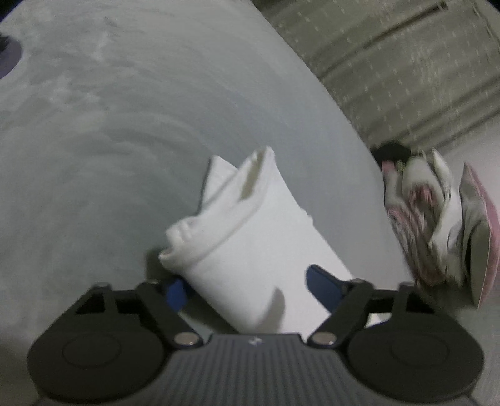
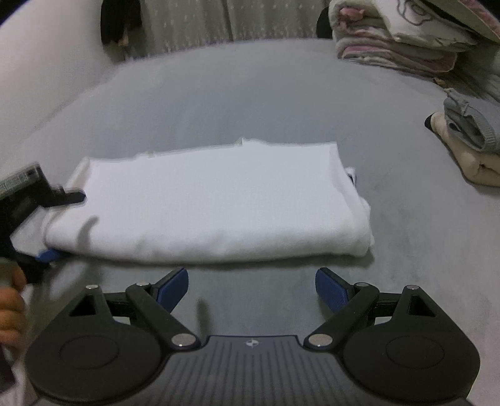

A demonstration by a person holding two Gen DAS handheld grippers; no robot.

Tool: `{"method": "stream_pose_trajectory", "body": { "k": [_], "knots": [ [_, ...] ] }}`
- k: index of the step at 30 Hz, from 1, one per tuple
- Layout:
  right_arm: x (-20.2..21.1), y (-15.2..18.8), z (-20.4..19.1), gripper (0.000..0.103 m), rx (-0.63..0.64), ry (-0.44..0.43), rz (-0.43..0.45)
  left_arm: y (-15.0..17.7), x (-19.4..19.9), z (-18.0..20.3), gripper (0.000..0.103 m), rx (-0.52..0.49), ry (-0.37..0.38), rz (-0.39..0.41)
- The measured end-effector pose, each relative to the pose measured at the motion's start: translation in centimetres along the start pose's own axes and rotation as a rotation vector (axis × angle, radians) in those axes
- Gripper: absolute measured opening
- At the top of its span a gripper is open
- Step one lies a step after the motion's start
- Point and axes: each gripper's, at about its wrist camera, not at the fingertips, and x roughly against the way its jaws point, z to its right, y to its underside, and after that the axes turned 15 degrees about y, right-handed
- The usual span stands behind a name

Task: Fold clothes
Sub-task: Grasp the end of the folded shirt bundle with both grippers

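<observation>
A white folded garment (image 2: 206,203) lies on the grey surface (image 2: 250,93). In the left wrist view the same garment (image 1: 250,243) runs away from the camera, its near end between the blue pads. My left gripper (image 1: 250,287) is open around that end, jaws wide, not clamped. It also shows at the garment's left end in the right wrist view (image 2: 47,225). My right gripper (image 2: 251,287) is open and empty, just in front of the garment's near edge, not touching it.
A stack of folded pink and white blankets (image 2: 400,40) sits at the back right. A grey and a cream folded garment (image 2: 472,140) lie at the right. A curtain (image 2: 203,22) hangs behind the surface. A hand (image 2: 9,312) shows at far left.
</observation>
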Motion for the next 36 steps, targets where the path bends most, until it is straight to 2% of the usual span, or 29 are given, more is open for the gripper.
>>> {"method": "stream_pose_trajectory", "body": {
  "k": [1, 4, 6, 10, 13, 14, 17, 19, 21, 23, 26, 28, 29, 31, 36],
  "knots": [
    [0.2, -0.1, 0.1, 0.084, -0.011, -0.012, 0.024, 0.1, -0.1, -0.2, 0.054, 0.002, -0.006, 0.014],
    [0.8, -0.7, -0.1, 0.074, -0.023, -0.034, 0.087, 0.4, -0.6, -0.2, 0.042, -0.017, -0.031, 0.044],
    [1.0, -0.9, -0.3, 0.069, -0.022, -0.052, 0.115, 0.8, -0.8, 0.1, 0.040, -0.039, -0.042, 0.055],
    [0.6, -1.2, -0.5, 0.069, -0.007, -0.049, 0.103, 0.6, -0.6, 0.1, 0.042, -0.064, -0.048, 0.052],
    [-0.2, -1.7, 0.9, 0.071, -0.046, 0.012, 0.074, 0.3, -0.3, -0.2, 0.042, -0.044, -0.035, 0.046],
    [-0.5, -1.9, 1.5, 0.074, -0.071, 0.034, 0.063, 0.3, -0.2, -0.2, 0.042, -0.039, -0.032, 0.046],
    [-1.7, -2.3, 4.4, 0.079, -0.207, 0.094, 0.004, 0.3, -0.2, -0.3, 0.042, -0.039, -0.031, 0.045],
    [-2.9, -2.3, 6.1, 0.079, -0.296, 0.093, -0.061, 0.4, -0.2, -0.3, 0.042, -0.039, -0.032, 0.045],
    [-4.0, -2.0, 7.3, 0.080, -0.369, 0.053, -0.123, 0.4, -0.2, -0.4, 0.041, -0.037, -0.032, 0.045],
    [-4.6, -1.8, 7.5, 0.082, -0.401, 0.011, -0.121, 0.4, -0.2, -0.4, 0.041, -0.035, -0.036, 0.047],
    [-5.3, -1.7, 7.2, 0.058, -0.398, -0.046, -0.088, 0.5, -0.2, -0.4, 0.035, -0.045, -0.047, 0.048],
    [-5.7, -1.7, 6.6, 0.042, -0.376, -0.082, -0.063, 0.6, -0.3, -0.4, 0.025, -0.054, -0.045, 0.047],
    [-5.9, -1.7, 6.5, 0.030, -0.374, -0.106, -0.057, 0.5, -0.3, -0.5, 0.023, -0.052, -0.039, 0.049],
    [-5.7, -1.8, 6.6, 0.028, -0.395, -0.129, -0.055, 0.5, 0.2, -0.5, 0.018, -0.038, -0.018, 0.058],
    [-3.5, -2.2, 6.7, 0.026, -0.394, -0.153, -0.023, 0.7, 2.1, 0.4, 0.016, -0.051, -0.007, 0.041]
  ]
}}
